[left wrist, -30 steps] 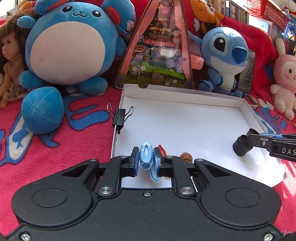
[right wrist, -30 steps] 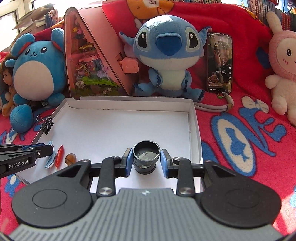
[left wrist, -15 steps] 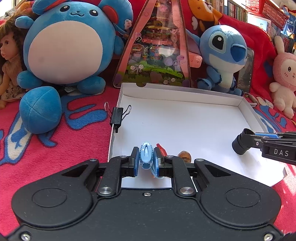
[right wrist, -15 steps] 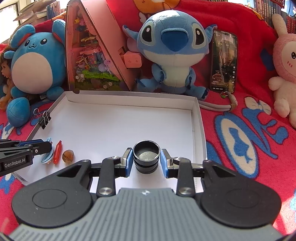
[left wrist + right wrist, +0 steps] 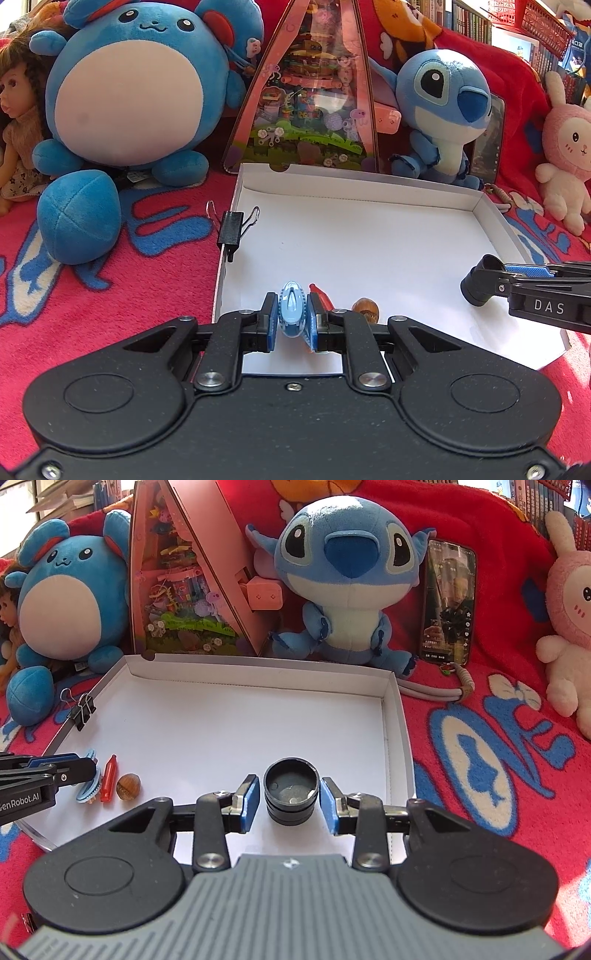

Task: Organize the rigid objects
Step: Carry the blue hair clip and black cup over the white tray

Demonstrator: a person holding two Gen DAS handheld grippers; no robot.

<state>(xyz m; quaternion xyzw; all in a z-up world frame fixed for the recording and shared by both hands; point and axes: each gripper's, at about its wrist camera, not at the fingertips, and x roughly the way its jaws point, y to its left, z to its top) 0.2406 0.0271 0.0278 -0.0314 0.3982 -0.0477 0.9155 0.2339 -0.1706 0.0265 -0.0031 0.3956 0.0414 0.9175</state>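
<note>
The left gripper pinches a blue brush at the near-left of the white box, beside a red capsule and brown bead. The right gripper stands spread around a black cylinder resting near-right in the box

The left gripper has its blue-padded fingers closed tight on a small blue piece, held low and level. The right gripper sits spread, its fingers standing clear on both sides of a black cylinder, touching neither side.
</note>
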